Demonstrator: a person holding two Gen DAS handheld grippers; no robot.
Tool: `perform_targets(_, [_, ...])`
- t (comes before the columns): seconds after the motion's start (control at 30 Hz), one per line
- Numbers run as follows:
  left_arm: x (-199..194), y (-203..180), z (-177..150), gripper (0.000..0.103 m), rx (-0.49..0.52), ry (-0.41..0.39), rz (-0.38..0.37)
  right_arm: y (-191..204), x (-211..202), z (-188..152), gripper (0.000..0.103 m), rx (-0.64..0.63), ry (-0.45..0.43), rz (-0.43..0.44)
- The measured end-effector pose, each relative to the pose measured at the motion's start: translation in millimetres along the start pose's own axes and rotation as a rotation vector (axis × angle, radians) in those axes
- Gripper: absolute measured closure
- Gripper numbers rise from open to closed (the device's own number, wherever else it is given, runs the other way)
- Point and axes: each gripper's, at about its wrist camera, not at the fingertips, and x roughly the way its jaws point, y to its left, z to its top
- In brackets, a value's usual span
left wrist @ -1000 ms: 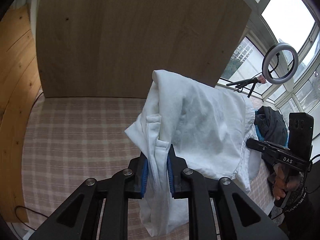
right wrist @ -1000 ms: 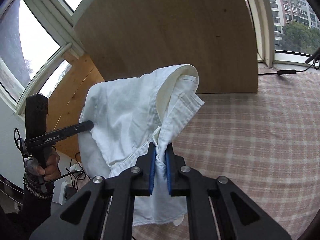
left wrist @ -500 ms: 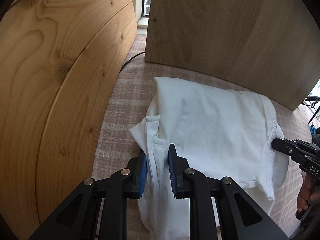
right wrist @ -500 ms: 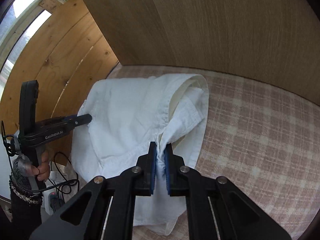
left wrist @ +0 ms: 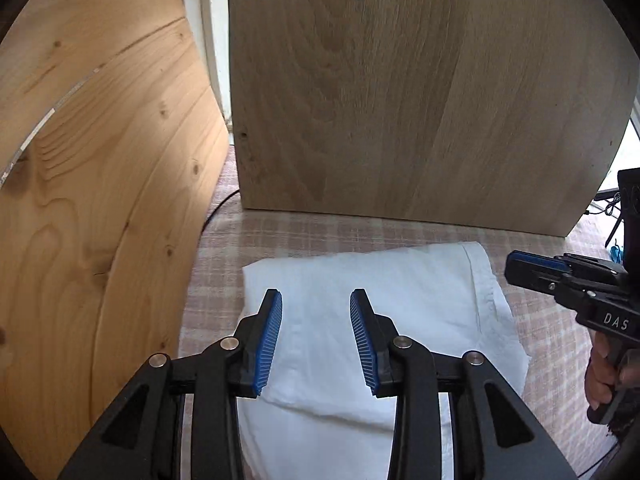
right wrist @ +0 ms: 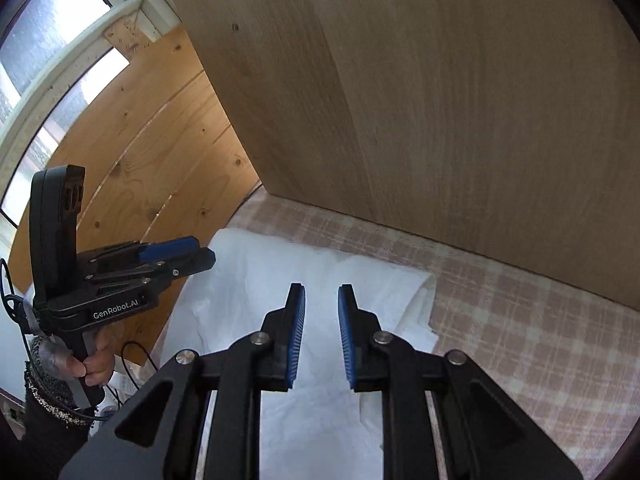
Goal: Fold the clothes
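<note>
Opening, both the left gripper (left wrist: 316,300) and right gripper (right wrist: 321,294) hang jaws apart above the folded shirt (left wrist: 384,292), nothing clamped.

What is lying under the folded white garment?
The white garment lies on a pink checked cloth, visible all around it. Whatever lies beneath the garment's middle is covered and cannot be seen.

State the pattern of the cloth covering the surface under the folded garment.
Pale pink and cream plaid cloth, clearest in the right wrist view.
</note>
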Motion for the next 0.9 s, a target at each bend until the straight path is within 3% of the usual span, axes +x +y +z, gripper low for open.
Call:
perform_targets(0.1, [38, 7, -2, 0.067, -0.003, 0.072, 0.099, -17, 38, -3, 0.086, -0.014, 0.100, -0.127])
perform_targets(0.13, [43, 12, -3, 0.064, -0.017, 0.083, 0.100, -25, 43, -5, 0.093, -0.001, 0.111, -0.119])
perform_targets(0.2, [39, 20, -5, 0.060, -0.046, 0.083, 0.098, -36, 23, -1, 0.093, 0.050, 0.102, -0.117])
perform_targets(0.27, [22, 23, -7, 0.062, -0.059, 0.059, 0.131, -40, -9, 0, 0.088, 0.095, 0.081, -0.149])
perform_targets(0.3, [10, 23, -10, 0.065, -0.067, 0.044, 0.133, -32, -25, -5, 0.088, 0.086, 0.064, -0.115])
perform_targets(0.4, [-25, 8, -28, 0.065, -0.062, -0.005, 0.029, -9, -75, -20, 0.088, 0.055, 0.012, -0.015])
perform_targets(0.47, [-34, -7, -45, 0.065, -0.042, -0.005, -0.048, 21, -85, -37, 0.088, -0.013, 0.007, 0.002])
perform_targets(0.53, [-30, -22, -57, 0.062, -0.020, 0.036, -0.075, 47, -79, -56, 0.088, -0.071, 0.057, 0.013])
perform_targets(0.67, [-10, -29, -90, 0.065, -0.023, 0.159, 0.028, 72, -67, -108, 0.088, -0.113, 0.245, -0.005])
perform_targets(0.73, [-24, -26, -103, 0.068, -0.062, 0.158, 0.024, 81, -74, -134, 0.088, -0.131, 0.336, -0.004])
perform_targets(0.83, [-69, -32, -124, 0.063, -0.081, 0.081, 0.001, 79, -136, -154, 0.084, -0.108, 0.288, -0.016])
perform_targets(0.9, [-100, -42, -137, 0.056, -0.086, 0.033, -0.005, 73, -183, -161, 0.069, -0.066, 0.228, -0.052])
